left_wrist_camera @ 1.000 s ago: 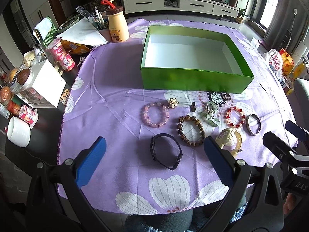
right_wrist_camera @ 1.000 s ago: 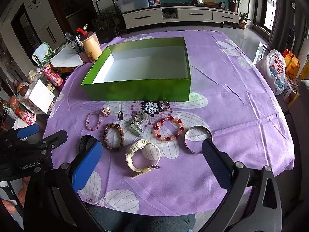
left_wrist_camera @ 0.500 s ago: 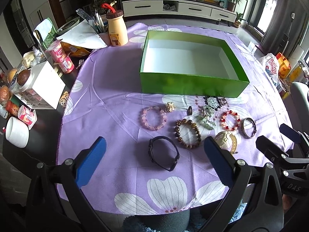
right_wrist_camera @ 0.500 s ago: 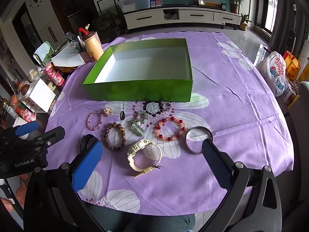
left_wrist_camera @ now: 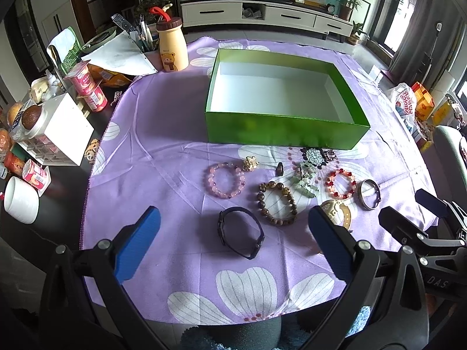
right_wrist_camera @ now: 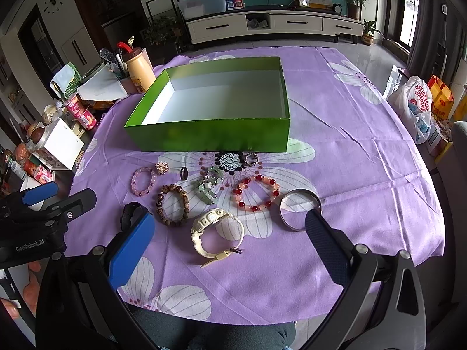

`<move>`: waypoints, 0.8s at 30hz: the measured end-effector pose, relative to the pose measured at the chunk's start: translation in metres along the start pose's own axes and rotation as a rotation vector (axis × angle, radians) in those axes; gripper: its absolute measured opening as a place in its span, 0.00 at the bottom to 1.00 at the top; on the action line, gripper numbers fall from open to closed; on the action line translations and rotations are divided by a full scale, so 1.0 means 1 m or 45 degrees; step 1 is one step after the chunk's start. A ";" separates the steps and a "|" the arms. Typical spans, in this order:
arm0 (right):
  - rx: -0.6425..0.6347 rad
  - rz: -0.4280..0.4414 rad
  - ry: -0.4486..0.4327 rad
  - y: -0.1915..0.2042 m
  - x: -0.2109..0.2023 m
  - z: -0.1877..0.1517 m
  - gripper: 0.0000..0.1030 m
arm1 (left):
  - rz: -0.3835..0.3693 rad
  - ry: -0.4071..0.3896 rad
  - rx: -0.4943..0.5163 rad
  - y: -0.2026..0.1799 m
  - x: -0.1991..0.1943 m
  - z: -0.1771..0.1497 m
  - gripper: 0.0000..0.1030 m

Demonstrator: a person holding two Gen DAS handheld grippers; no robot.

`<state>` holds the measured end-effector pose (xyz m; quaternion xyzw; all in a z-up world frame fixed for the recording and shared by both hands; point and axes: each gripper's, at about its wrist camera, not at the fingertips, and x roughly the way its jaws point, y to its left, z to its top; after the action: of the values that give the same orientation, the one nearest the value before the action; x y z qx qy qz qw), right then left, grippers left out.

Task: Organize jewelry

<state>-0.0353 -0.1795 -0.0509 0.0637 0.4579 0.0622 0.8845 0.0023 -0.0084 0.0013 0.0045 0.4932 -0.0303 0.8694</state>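
Observation:
An empty green box [left_wrist_camera: 280, 134] [right_wrist_camera: 210, 137] stands on the purple flowered cloth [left_wrist_camera: 163, 157]. In front of it lie a pink bead bracelet [left_wrist_camera: 226, 179], a brown bead bracelet [left_wrist_camera: 277, 202], a red bead bracelet [right_wrist_camera: 256, 193], a silver bangle [right_wrist_camera: 300, 213], a cream watch [right_wrist_camera: 217, 232], a black band [left_wrist_camera: 240, 232], a green charm piece [right_wrist_camera: 208, 189] and small brooches and rings. My left gripper [left_wrist_camera: 233, 239] is open above the black band. My right gripper [right_wrist_camera: 230, 242] is open above the cream watch. Both hold nothing.
Left of the cloth stand a yellow bear bottle [left_wrist_camera: 172, 48], yoghurt cups [left_wrist_camera: 87, 87], a white box [left_wrist_camera: 64, 129], a white mug [left_wrist_camera: 20, 204] and papers. A plastic bag [right_wrist_camera: 414, 105] lies on the floor at the right.
Both grippers have drawn back and risen slightly, so the table looks a little farther. The jewelry and the box have not moved. Both grippers stay open.

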 end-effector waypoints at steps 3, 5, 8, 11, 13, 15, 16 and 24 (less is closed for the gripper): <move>-0.001 0.001 -0.001 0.000 0.000 0.000 0.99 | 0.000 0.000 -0.001 0.000 0.000 0.000 0.98; -0.003 0.001 -0.002 0.000 0.000 -0.001 0.99 | 0.002 -0.001 0.000 0.000 0.000 0.000 0.98; -0.001 0.003 -0.001 0.000 0.001 -0.001 0.99 | -0.002 0.002 -0.004 0.000 0.000 0.000 0.98; -0.002 0.002 0.000 0.000 0.001 -0.001 0.99 | -0.005 0.000 -0.005 0.001 0.000 0.001 0.98; -0.002 0.003 0.001 -0.001 0.002 -0.001 0.99 | -0.006 0.000 -0.006 0.001 0.001 0.001 0.98; -0.002 0.002 0.002 -0.001 0.002 -0.001 0.99 | -0.007 0.002 -0.006 0.001 0.001 0.001 0.98; -0.001 0.002 0.002 -0.001 0.002 -0.001 0.99 | -0.008 0.003 -0.006 0.002 0.001 0.000 0.98; -0.003 0.003 0.003 0.000 0.003 -0.002 0.99 | -0.012 0.003 -0.009 0.002 0.003 0.001 0.98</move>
<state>-0.0348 -0.1789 -0.0546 0.0632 0.4588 0.0639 0.8840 0.0047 -0.0068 -0.0004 -0.0007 0.4942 -0.0328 0.8687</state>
